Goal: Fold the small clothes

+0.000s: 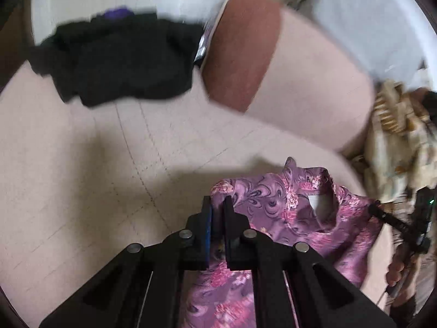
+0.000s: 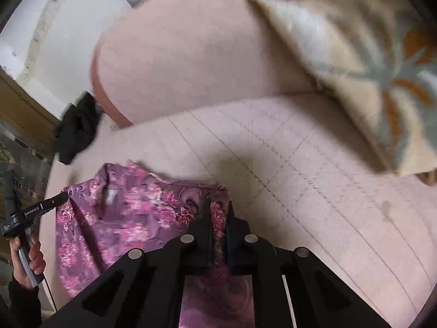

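Note:
A small purple garment with pink flowers [image 1: 297,205] lies on a pale pink quilted sofa seat [image 1: 109,164], its neck opening with a white label facing up. My left gripper [image 1: 217,202] is shut on the garment's left shoulder edge. In the right wrist view the same purple garment [image 2: 131,207] spreads to the left, and my right gripper [image 2: 220,207] is shut on its right shoulder edge, cloth pinched between the fingers. Each view shows the other gripper at the garment's far edge, held by a hand.
A heap of black clothes [image 1: 117,57] lies at the back left of the seat. A pink bolster with a rust-coloured end [image 1: 243,52] runs along the back. A beige patterned cushion [image 2: 363,65] sits at the right. A white wall is behind.

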`<state>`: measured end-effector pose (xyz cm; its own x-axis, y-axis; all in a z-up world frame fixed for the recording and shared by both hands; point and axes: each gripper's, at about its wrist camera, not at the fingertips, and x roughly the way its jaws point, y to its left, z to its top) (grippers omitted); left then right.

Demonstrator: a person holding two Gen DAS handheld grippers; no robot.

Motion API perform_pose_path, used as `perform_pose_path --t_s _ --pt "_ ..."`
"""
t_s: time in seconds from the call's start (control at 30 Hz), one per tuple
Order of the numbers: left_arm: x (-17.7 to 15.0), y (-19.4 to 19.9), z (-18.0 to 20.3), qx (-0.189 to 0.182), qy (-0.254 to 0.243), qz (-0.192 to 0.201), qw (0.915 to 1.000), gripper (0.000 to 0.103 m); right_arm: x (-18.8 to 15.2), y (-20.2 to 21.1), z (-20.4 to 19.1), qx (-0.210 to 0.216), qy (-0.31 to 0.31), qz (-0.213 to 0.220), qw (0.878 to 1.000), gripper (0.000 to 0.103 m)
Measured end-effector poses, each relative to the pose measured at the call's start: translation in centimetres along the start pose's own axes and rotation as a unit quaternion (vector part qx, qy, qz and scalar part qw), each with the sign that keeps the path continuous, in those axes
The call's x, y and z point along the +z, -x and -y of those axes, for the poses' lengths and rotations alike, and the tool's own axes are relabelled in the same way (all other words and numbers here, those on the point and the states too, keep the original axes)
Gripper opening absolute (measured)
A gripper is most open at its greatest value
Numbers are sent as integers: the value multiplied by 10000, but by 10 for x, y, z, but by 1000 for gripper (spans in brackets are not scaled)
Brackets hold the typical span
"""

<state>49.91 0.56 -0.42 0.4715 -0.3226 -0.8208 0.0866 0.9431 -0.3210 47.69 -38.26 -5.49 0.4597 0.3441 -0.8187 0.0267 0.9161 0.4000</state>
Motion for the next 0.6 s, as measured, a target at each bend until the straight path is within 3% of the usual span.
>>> perform_pose_path --t_s 0.1,0.2,0.33,0.47,0.6 --pt "-22 72 11 -132 -239 476 9985 7 -15 57 -8 201 107 404 9989 7" --pt "-66 148 16 -476 -376 819 9948 7 -57 126 -16 438 183 769 9959 7" --pt "-165 216 9 -656 -359 801 9940 7 -146 203 -20 587 148 1028 9929 7" --pt "-269 221 -15 -691 -16 439 9966 7 -245 230 -11 450 -63 1061 9933 8" --pt "-336 187 -36 -667 383 79 9970 7 -310 207 9 504 -833 873 9914 8"
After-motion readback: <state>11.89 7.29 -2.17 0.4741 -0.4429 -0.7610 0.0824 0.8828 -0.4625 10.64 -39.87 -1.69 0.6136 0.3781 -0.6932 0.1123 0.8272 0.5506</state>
